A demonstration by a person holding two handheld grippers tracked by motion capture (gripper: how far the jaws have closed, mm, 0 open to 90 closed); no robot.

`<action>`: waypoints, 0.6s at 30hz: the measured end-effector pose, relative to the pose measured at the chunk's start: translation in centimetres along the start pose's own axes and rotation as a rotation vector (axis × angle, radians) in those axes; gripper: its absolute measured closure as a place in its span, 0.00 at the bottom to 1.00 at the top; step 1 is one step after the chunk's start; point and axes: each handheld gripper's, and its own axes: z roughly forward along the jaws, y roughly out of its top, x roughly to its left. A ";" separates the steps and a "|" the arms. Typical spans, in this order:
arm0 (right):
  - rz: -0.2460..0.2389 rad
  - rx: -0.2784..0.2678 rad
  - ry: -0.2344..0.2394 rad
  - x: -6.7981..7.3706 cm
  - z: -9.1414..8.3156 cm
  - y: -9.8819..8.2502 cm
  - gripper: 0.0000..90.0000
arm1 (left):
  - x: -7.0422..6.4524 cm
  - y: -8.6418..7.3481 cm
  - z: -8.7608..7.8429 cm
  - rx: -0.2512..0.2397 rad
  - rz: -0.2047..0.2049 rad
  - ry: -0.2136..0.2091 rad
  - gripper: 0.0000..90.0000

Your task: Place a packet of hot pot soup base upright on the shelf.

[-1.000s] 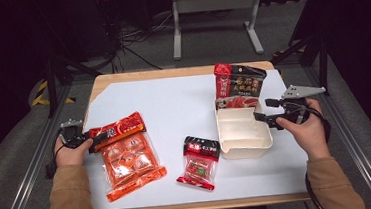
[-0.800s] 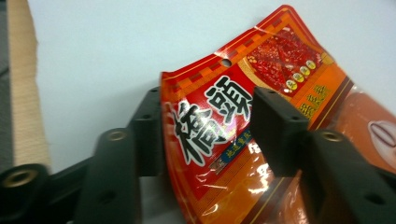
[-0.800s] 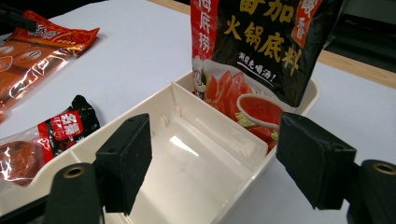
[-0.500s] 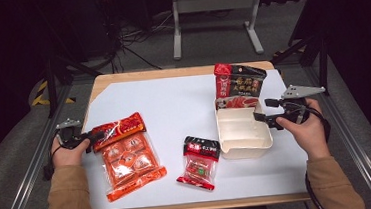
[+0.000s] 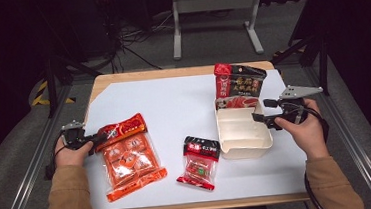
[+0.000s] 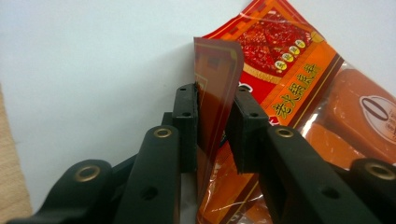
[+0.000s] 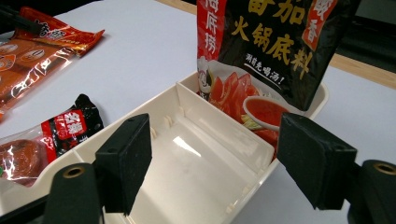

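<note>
A white sheet (image 5: 173, 105) covers the wooden table (image 5: 121, 77), and four things lie on it. At the left lies the orange pack (image 5: 127, 156), flat, with its red header pointing toward the left edge. Near the middle front lies a small black-topped pack (image 5: 199, 162), well apart from the orange pack and just beside the near corner of the cream tray (image 5: 241, 135). The tray is divided into compartments; in its far compartment stands a dark pouch (image 5: 238, 85), upright and leaning slightly back, while the larger near compartment shows bare cream floor in the right gripper view. Nothing lies between the orange pack and the left gripper (image 5: 92, 139), which comes at it from the table's left edge. In the left gripper view the pack's header corner (image 6: 217, 79) is curled up on edge and stands between the two black jaws; these have just been closing and now stand narrow, one pad against the film and the other a sliver off it, so the pack is not yet firmly pinched. The right gripper (image 5: 259, 111) hangs at the tray's right rim, its jaws spread wide on either side of the tray's open compartment, touching nothing and holding nothing.
</note>
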 end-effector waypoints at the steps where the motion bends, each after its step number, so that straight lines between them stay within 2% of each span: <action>1: -0.001 0.001 0.000 0.0 0.0 0.0 0.30 | 0.1 -0.1 0.1 0.002 0.001 0.002 0.84; 2: -0.002 0.003 0.002 0.1 0.1 0.0 0.30 | 0.1 -0.2 0.3 0.003 -0.008 -0.001 0.85; 6: -0.002 0.009 0.002 0.1 0.1 0.0 0.30 | 0.0 -0.1 0.3 0.012 -0.002 -0.004 0.90; 9: -0.007 0.007 -0.002 0.1 0.2 0.0 0.31 | -0.1 -0.2 0.3 0.017 -0.007 -0.012 0.98; 18: -0.002 0.002 -0.004 0.1 -0.2 0.1 0.36 | -0.4 0.2 -0.1 -0.005 -0.015 0.000 1.00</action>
